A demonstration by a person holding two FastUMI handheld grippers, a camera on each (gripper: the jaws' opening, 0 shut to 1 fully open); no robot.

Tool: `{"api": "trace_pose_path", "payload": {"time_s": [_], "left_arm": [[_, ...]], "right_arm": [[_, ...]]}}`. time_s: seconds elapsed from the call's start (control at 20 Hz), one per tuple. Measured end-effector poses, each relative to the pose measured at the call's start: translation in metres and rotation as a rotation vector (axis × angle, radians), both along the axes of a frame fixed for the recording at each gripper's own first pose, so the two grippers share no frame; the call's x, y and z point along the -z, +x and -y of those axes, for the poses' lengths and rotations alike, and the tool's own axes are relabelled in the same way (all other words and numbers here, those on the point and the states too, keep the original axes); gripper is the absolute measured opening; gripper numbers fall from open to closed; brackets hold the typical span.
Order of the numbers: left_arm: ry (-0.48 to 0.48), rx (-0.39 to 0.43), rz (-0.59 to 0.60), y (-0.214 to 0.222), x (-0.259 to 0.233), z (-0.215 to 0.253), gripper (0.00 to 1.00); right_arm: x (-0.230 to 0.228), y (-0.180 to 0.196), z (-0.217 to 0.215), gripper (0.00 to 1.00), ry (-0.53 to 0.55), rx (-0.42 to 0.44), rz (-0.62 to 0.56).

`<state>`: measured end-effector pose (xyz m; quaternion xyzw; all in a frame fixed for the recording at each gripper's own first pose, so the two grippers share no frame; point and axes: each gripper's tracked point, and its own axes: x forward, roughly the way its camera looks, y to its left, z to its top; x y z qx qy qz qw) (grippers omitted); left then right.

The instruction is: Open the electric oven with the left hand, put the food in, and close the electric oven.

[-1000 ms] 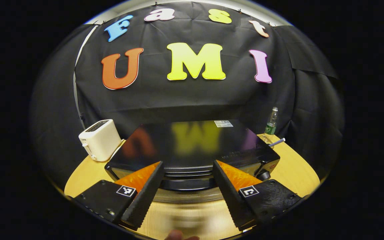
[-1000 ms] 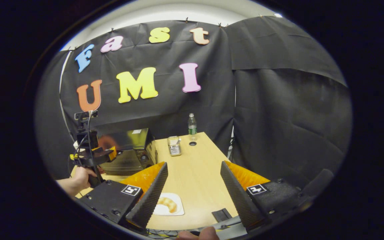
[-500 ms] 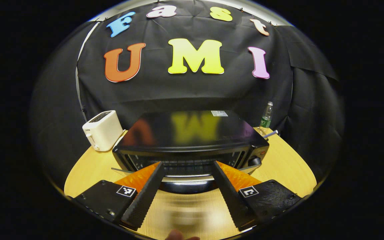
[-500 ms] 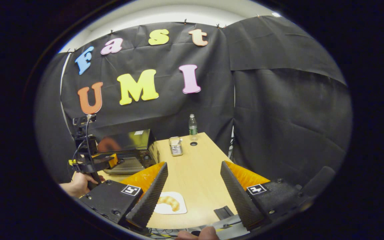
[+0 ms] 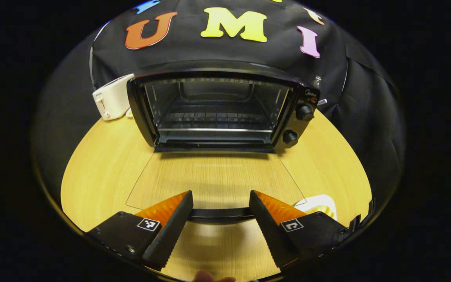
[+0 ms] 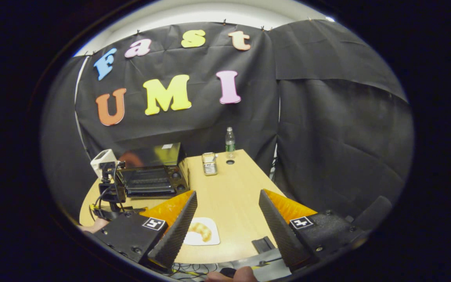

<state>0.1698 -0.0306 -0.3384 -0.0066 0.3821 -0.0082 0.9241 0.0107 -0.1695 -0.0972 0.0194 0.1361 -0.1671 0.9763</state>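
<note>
Left gripper [image 5: 219, 213]: my fingers apart, one each side of the door handle [image 5: 220, 214]; pressing on it or not, can't tell.
Right gripper [image 6: 227, 219]: my fingers wide apart, nothing between them, hanging over the table's near edge.
Oven [image 5: 221, 107]: black, sits toward the table's [image 5: 100, 164] back-left part, cavity open, wire rack [image 5: 213, 119] bare.
Door [image 5: 215, 180]: glass, folded down flat toward me, wood grain shows through it; dark handle bar along its near edge.
Knobs [image 5: 298, 125]: two, stacked on the oven's right-hand panel.
Left gripper view extra: oven interior straight on; white toaster [image 5: 112, 97] just left of the oven near the back-left corner; a slice of the white plate [image 5: 319, 203] past my right finger.
Right gripper view extra: oven [image 6: 151, 176] from the side; left gripper [image 6: 110, 196] in front of it, a hand [image 6: 92, 226] below; plate [image 6: 204, 236] near the near edge with a golden croissant [image 6: 201, 230] on it.
Back edge: clear bottle [image 6: 230, 141], a small metal holder [image 6: 209, 163] beside it.
Food: on the plate, well apart from the oven.
</note>
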Motion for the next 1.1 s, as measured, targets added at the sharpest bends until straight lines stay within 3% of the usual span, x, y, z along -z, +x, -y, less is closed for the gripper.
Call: {"api": "trace_pose_path", "payload": {"time_s": [0.2,0.45,0.5,0.55,0.65,1.1], "left_arm": [[0.039,0.020,-0.013,0.000,0.015,-0.004,0.96],[0.025,0.009,0.009,0.004,0.010,-0.003,0.96],[0.012,0.011,0.011,0.003,0.008,-0.001,1.00],[0.002,0.011,0.009,0.000,0.006,0.001,0.95],[-0.005,0.010,0.013,-0.003,0.000,0.000,0.95],[0.019,-0.006,0.219,-0.032,-0.093,-0.007,0.95]], "right_arm": [[0.032,0.005,-0.015,0.97,0.016,-0.086,-0.095],[0.071,0.011,-0.026,0.97,0.039,-0.160,-0.191],[0.079,0.013,-0.028,0.97,0.038,-0.175,-0.210],[0.086,0.015,-0.029,0.96,0.039,-0.188,-0.229],[0.099,0.018,-0.031,0.97,0.044,-0.218,-0.265],[0.158,0.052,-0.019,0.97,-0.046,-0.364,-0.388]]}}
